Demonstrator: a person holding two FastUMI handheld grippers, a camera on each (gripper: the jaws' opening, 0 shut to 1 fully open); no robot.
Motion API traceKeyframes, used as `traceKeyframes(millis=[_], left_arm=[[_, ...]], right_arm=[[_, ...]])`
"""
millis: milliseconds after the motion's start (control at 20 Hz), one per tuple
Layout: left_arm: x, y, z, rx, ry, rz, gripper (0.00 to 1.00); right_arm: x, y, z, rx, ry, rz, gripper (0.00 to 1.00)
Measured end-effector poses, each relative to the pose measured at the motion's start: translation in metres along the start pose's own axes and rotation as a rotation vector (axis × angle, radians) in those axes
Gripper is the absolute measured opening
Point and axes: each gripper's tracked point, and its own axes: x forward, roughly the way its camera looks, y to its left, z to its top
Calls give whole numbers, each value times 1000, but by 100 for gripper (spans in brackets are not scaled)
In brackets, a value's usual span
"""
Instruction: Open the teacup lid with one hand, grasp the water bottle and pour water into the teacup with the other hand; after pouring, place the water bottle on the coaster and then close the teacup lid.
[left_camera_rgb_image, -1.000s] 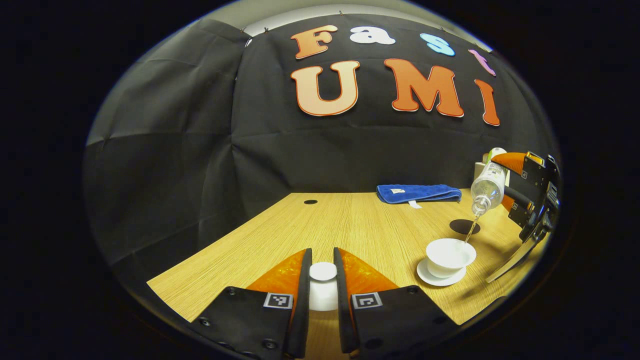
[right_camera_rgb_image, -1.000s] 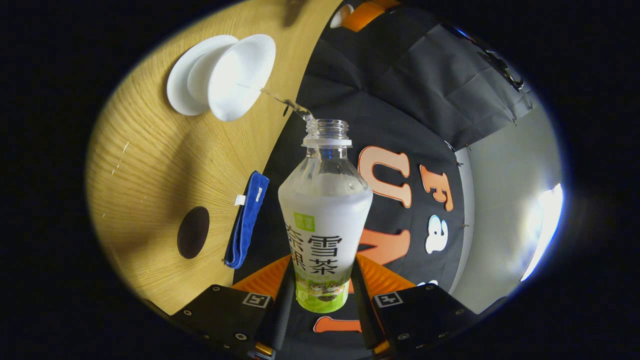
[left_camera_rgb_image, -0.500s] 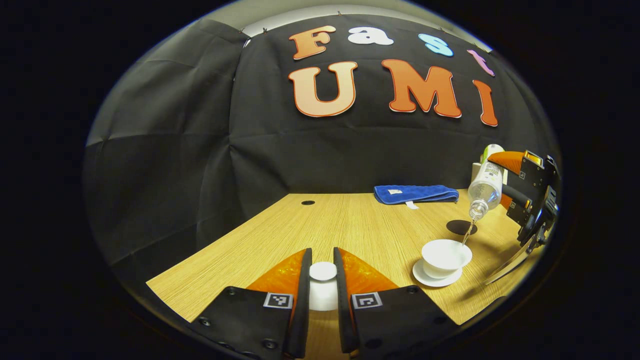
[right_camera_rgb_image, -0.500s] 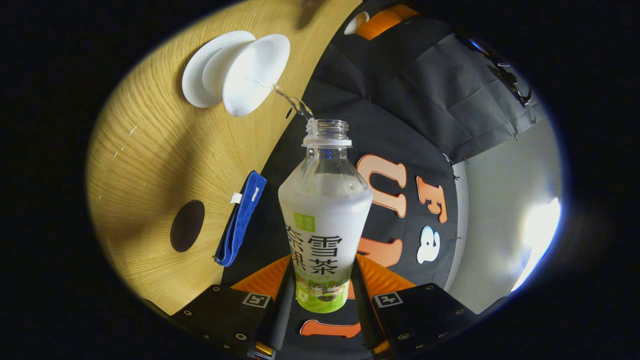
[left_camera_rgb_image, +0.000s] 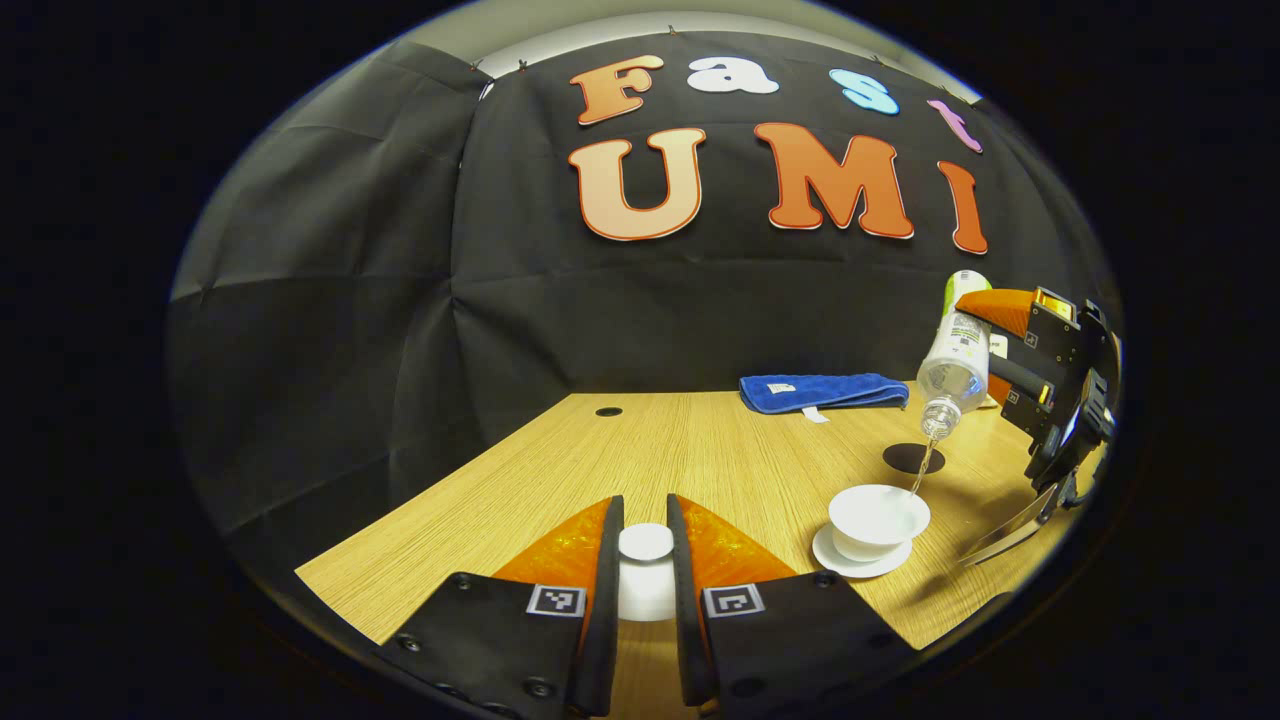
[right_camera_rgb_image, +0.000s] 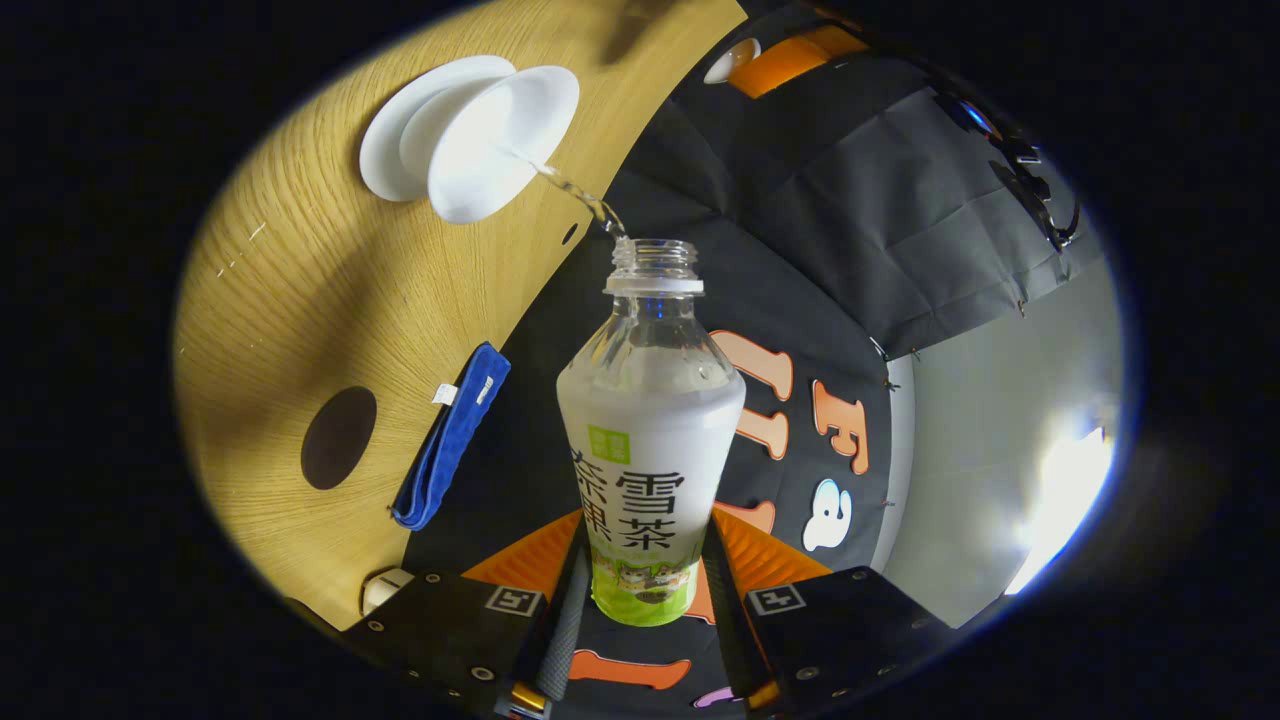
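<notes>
My left gripper (left_camera_rgb_image: 645, 545) is shut on the white teacup lid (left_camera_rgb_image: 646, 543), held above the wooden table (left_camera_rgb_image: 700, 450). To its right the white teacup (left_camera_rgb_image: 877, 518) stands uncovered on its saucer (left_camera_rgb_image: 858, 563). My right gripper (right_camera_rgb_image: 640, 560) is shut on the clear water bottle (right_camera_rgb_image: 648, 420), tipped mouth-down above the cup. A thin stream of water (right_camera_rgb_image: 575, 195) runs from the bottle mouth into the teacup (right_camera_rgb_image: 500, 140). In the left gripper view the tilted bottle (left_camera_rgb_image: 955, 360) and the right gripper (left_camera_rgb_image: 1050, 390) hang over the cup's right side. The dark round coaster (left_camera_rgb_image: 913, 458) lies just behind the cup.
A folded blue towel (left_camera_rgb_image: 822, 391) lies at the table's back edge, beyond the coaster (right_camera_rgb_image: 338, 452). A small round hole (left_camera_rgb_image: 607, 411) sits in the tabletop at the back left. A small white object (right_camera_rgb_image: 385, 588) rests near the table edge in the right gripper view.
The right gripper has tipped the bottle steeper and raised it a little; water keeps flowing into the cup. The left gripper with the lid has drifted slightly, shifting the cup leftward in its view.
</notes>
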Motion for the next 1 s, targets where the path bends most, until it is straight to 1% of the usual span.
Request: traceKeyframes(millis=[50,100,350,650,700,750,800,850,900,950,1000], left_arm=[[-1,0,1,2,-3,-1,26],[-2,1,3,3,-4,-1,29],[-4,2,6,4,-11,1,29],[-7,3,9,5,-16,5,29],[-7,3,8,5,-13,6,29],[-7,4,7,4,-13,6,29],[-6,3,6,3,-13,7,29],[-7,3,7,2,-16,6,29],[-7,2,6,0,-15,4,29],[-6,1,4,1,-14,2,26],[-6,1,1,5,-3,4,26]], right_arm=[[2,-1,-1,-11,-8,-7,60],[2,-2,-1,-22,-16,-12,60],[3,-4,1,-50,-48,-37,60],[5,-6,2,-63,-69,-44,60],[4,-3,4,-58,-76,-28,60],[4,-1,4,-49,-81,-8,57],[2,2,7,-39,-85,9,60],[-1,9,10,-18,-88,33,60],[-4,19,13,18,-86,65,60],[-2,34,13,71,-82,112,58],[-5,47,16,129,-76,168,60]])
